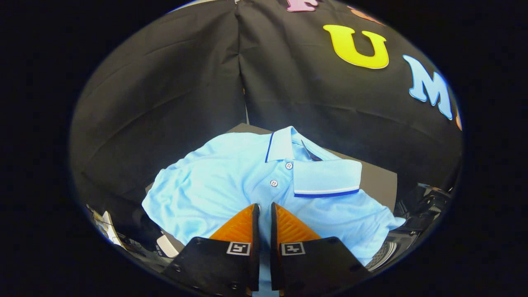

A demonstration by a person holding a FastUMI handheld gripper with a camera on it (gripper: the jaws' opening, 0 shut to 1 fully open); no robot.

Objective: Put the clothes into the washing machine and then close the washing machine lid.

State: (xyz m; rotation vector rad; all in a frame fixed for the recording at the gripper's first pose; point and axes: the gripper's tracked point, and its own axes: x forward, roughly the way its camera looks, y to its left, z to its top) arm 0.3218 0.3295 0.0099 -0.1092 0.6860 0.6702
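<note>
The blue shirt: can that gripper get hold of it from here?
Probably yes. The gripper has its fingers nearly closed over the light blue polo shirt, just below the buttons, and nothing lies between them. Whether cloth is already pinched, I cannot tell.

Light falls from above and lands brightest on the pale blue shirt point(231, 181), which glows slightly washed out against the dim black cloth behind. Fisheye bending curves everything toward the rim, where detail darkens and smears. The middle stays fairly sharp.
</note>
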